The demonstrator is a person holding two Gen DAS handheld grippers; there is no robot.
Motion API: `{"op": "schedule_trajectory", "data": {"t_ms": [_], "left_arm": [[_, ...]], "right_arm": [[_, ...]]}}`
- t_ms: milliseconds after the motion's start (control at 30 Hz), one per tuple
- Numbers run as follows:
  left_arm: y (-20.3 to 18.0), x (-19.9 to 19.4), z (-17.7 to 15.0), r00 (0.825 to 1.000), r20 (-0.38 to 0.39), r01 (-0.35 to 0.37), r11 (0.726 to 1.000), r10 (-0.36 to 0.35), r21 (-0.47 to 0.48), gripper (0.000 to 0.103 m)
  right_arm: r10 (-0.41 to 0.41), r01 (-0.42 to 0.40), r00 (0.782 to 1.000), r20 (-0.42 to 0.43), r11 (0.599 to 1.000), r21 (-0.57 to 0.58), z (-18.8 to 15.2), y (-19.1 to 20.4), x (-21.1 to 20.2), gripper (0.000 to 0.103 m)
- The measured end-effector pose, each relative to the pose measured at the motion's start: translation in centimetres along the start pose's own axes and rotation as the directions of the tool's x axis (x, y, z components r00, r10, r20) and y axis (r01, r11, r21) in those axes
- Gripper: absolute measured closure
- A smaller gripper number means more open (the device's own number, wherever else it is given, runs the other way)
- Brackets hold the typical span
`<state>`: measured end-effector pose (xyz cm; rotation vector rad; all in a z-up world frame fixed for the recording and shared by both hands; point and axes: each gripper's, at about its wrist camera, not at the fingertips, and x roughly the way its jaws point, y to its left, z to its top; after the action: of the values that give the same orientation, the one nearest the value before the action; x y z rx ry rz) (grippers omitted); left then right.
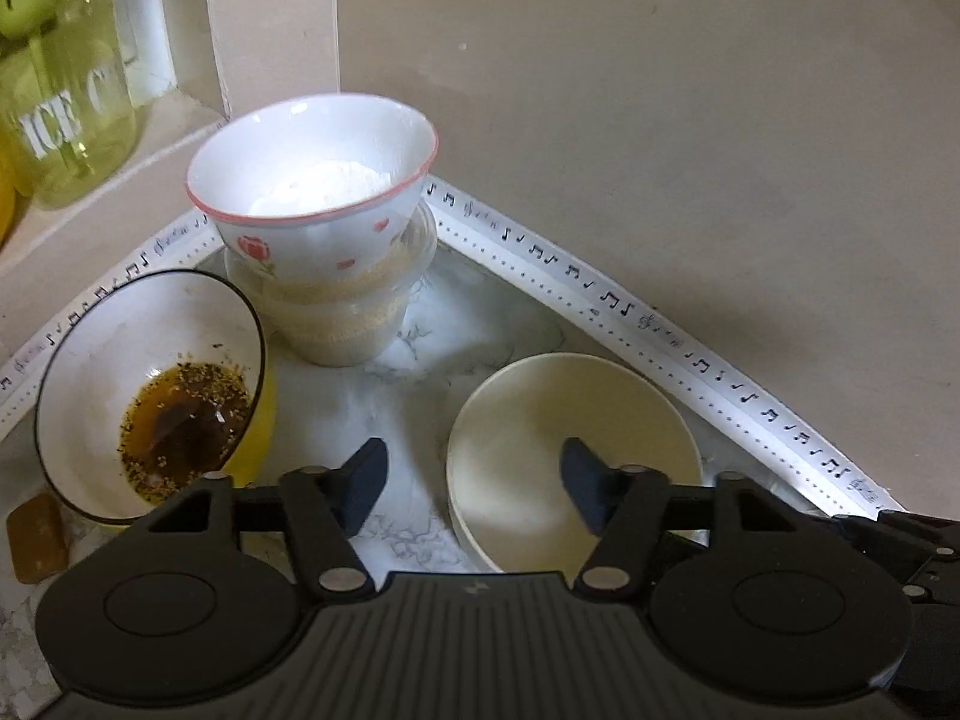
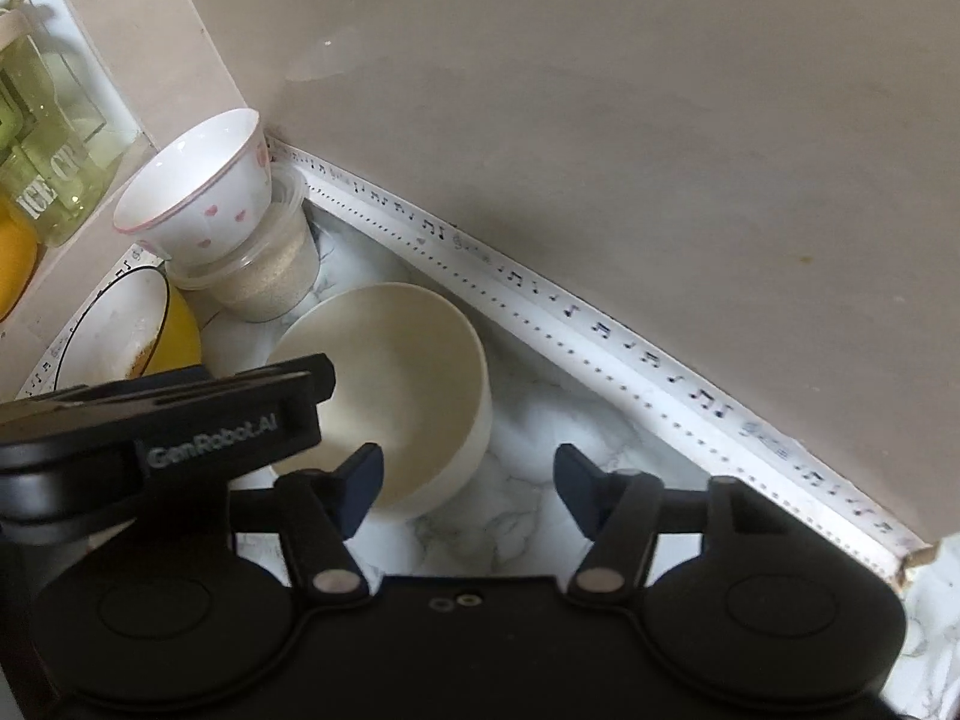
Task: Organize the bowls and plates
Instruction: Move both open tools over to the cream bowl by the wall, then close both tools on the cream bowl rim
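A cream bowl (image 1: 540,420) sits empty on the marble counter, also in the right wrist view (image 2: 408,372). My left gripper (image 1: 474,486) is open, its right finger over the bowl's inside, its left finger outside the rim. My right gripper (image 2: 468,489) is open, its left finger inside the bowl's near rim, its right finger over bare counter. A white bowl with pink hearts (image 1: 318,192) sits on a clear tub of grain (image 1: 342,324) in the corner. A yellow bowl with dark sauce (image 1: 156,390) leans at the left.
Beige walls meet in a corner behind the bowls, edged by white tape with music notes (image 1: 660,324). A green glass jar (image 1: 66,90) stands on the sill at left. A brown block (image 1: 36,534) lies by the yellow bowl. The left gripper's body (image 2: 162,426) fills the right view's left.
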<state>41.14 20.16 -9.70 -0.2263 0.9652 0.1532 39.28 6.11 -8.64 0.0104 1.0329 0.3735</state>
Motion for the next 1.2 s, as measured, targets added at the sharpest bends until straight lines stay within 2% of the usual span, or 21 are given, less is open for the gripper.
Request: {"op": "schedule_trajectory", "data": {"t_ms": [133,200,300,467,500,800,1200], "left_arm": [[0.4,1.1,0.1,1.000,-0.017,0.006,1.000,-0.007,-0.019,0.059],[0.5,1.7,0.1,1.000,-0.027,0.002,1.000,-0.003,-0.027,0.070],[0.7,2.2,0.1,1.000,-0.028,-0.003,1.000,0.002,-0.029,0.081],[0.7,2.5,0.1,0.999,-0.033,-0.016,1.000,0.015,-0.022,0.093],[0.6,2.5,0.1,0.999,-0.036,-0.019,1.000,0.019,-0.022,0.094],[0.7,1.2,-0.7,0.999,-0.037,-0.021,1.000,0.020,-0.003,0.098],[-1.2,-4.5,-4.1,1.000,-0.014,-0.025,0.997,0.026,0.071,0.099]], "right_arm": [[-0.002,0.002,1.000,-0.012,1.000,-0.001,0.4,0.2,0.9,0.052],[0.003,-0.003,1.000,-0.020,1.000,0.000,0.5,0.2,1.4,0.062],[0.008,-0.008,1.000,-0.027,1.000,0.006,0.7,0.2,1.8,0.070],[0.011,-0.011,0.999,-0.033,1.000,0.002,0.9,0.2,2.1,0.081],[0.008,-0.008,0.999,-0.032,1.000,-0.002,0.9,0.2,2.1,0.084],[-0.010,0.011,0.999,-0.037,1.000,0.010,0.9,0.0,1.6,0.091],[-0.007,0.008,0.998,-0.058,1.000,0.023,-1.2,-0.7,-2.7,0.094]]}}
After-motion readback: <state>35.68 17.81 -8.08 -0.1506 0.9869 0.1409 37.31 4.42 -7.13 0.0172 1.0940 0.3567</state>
